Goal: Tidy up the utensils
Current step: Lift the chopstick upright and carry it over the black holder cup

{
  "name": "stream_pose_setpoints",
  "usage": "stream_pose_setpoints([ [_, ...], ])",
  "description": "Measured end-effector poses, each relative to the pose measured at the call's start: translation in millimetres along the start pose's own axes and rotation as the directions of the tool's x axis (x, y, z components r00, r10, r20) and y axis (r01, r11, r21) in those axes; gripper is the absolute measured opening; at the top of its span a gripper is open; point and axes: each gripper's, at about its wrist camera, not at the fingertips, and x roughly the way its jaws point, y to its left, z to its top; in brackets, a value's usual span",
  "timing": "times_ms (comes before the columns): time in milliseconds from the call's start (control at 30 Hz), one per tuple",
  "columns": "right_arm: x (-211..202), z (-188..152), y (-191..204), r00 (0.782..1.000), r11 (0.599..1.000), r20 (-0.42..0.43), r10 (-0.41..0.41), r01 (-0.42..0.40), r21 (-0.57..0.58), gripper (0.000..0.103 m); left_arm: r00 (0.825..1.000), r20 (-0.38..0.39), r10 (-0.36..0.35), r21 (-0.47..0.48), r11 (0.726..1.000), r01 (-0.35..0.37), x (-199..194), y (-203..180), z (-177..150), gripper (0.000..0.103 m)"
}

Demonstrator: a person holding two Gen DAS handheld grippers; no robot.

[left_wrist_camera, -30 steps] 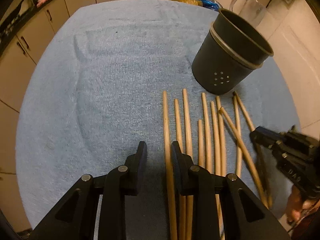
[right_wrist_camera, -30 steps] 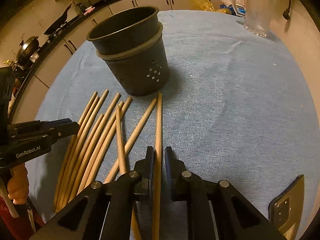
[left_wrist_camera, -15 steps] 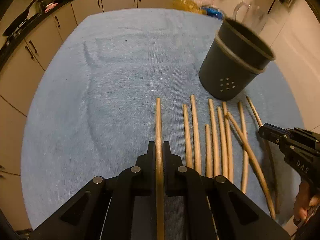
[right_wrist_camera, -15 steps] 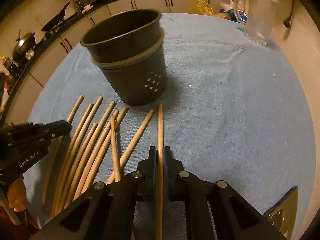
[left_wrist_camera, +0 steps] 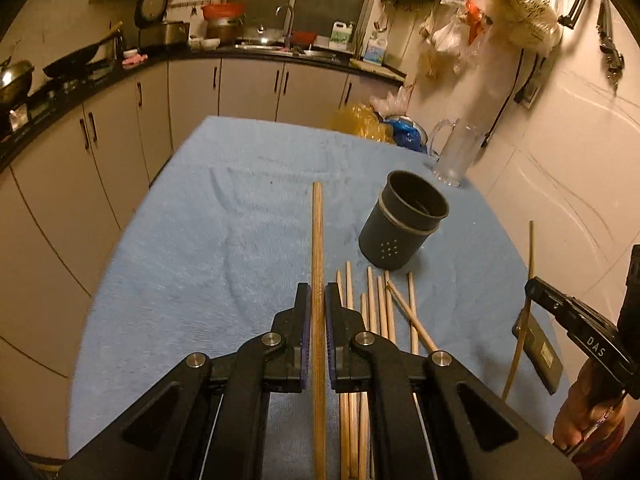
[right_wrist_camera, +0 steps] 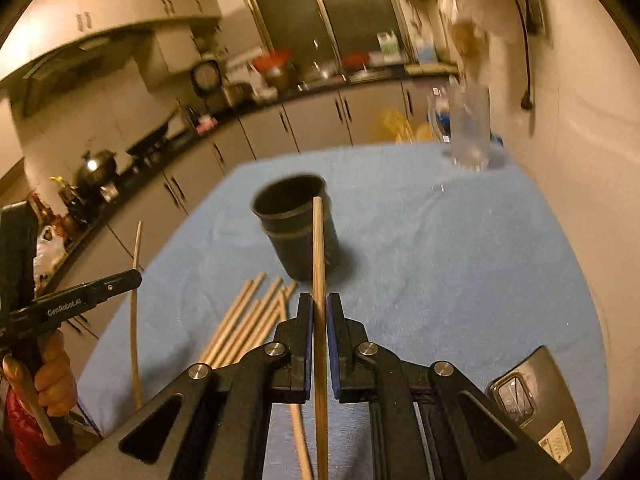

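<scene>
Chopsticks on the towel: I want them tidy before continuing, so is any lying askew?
Yes. One chopstick lies diagonally across the otherwise parallel row of chopsticks in front of the dark holder. The holder stands upright; nothing looks spilled.

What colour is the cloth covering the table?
Light blue cloth, clearest in the left wrist view.

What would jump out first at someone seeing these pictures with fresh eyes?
Probably the two black grippers, each clamped on one wooden chopstick: the left gripper holds its chopstick above the blue towel, and the right gripper holds another chopstick. Next comes the dark round holder standing upright on the towel, with the loose chopsticks lying in a rough row just in front of it.
</scene>
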Motion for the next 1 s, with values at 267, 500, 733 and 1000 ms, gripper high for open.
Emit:
stream_pose_setpoints([
  [267,-26.9,2.3,9.5,0.994,1.000,0.105,0.019,-0.018,-0.012,0.007,0.999,0.053,0.008,0.020,1.000,-0.009,-31.4,-4.7,-3.7,0.006],
  [500,-37.9,7.9,7.6,0.989,1.000,0.145,0.021,-0.021,-0.002,0.007,0.997,0.082,0.003,0.016,1.000,-0.004,-44.7,-6.4,-3.0,0.006],
  [733,-43.8,9.3,6.8,0.986,1.000,0.167,0.019,-0.020,0.009,0.007,0.996,0.089,0.006,0.010,1.000,-0.007,-48.6,-5.1,-2.0,0.006],
  [1000,-45.7,10.2,5.8,0.984,1.000,0.177,0.020,-0.023,0.012,0.007,0.995,0.101,0.002,0.018,1.000,-0.004,-52.7,-7.8,1.0,0.006],
])
